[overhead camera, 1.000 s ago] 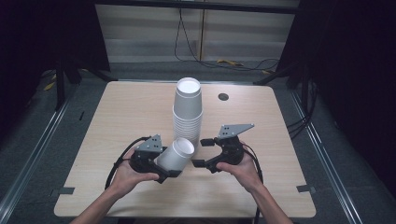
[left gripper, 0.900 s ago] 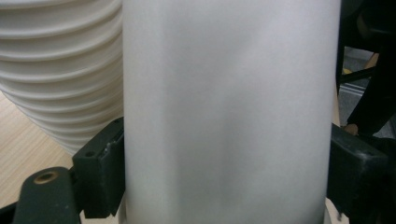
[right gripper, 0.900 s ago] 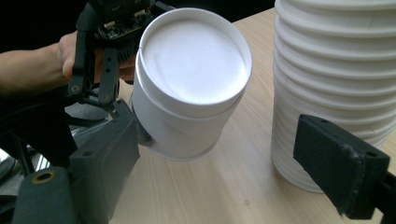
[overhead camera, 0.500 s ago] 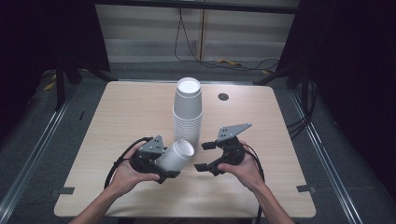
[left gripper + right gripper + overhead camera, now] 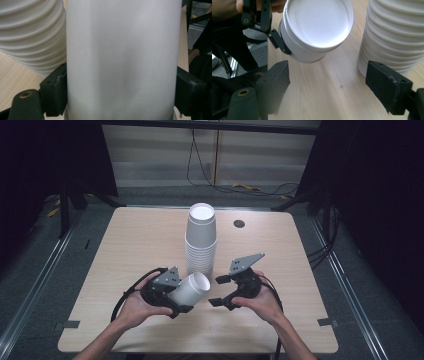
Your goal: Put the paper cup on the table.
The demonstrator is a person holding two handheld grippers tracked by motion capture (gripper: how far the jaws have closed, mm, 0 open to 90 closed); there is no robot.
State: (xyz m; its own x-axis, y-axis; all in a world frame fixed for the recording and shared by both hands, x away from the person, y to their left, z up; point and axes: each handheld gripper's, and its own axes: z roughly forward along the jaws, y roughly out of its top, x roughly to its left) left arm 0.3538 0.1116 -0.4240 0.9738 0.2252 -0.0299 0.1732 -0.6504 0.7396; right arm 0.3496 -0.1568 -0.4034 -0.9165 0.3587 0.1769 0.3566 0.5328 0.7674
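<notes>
A single white paper cup [image 5: 191, 289] lies on its side in my left gripper [image 5: 176, 296], its open mouth turned toward the right hand. In the left gripper view the cup wall [image 5: 122, 60] is pressed between both black jaws. Just behind it on the table stands a tall stack of white cups [image 5: 201, 240]. My right gripper [image 5: 217, 291] is open a short way to the right of the cup's mouth, holding nothing. In the right gripper view the cup's mouth [image 5: 317, 30] faces the camera above the spread jaws, with the stack [image 5: 397, 35] on the right.
The wooden table [image 5: 125, 245] has a small dark round hole [image 5: 239, 223] near its far edge. Cables trail from both grippers toward the table's near edge. Bare tabletop lies left and right of the stack, with dark floor and rails around the table.
Both hands have barely shifted. The cup stays clamped in the left gripper and the right gripper stays open beside it.
</notes>
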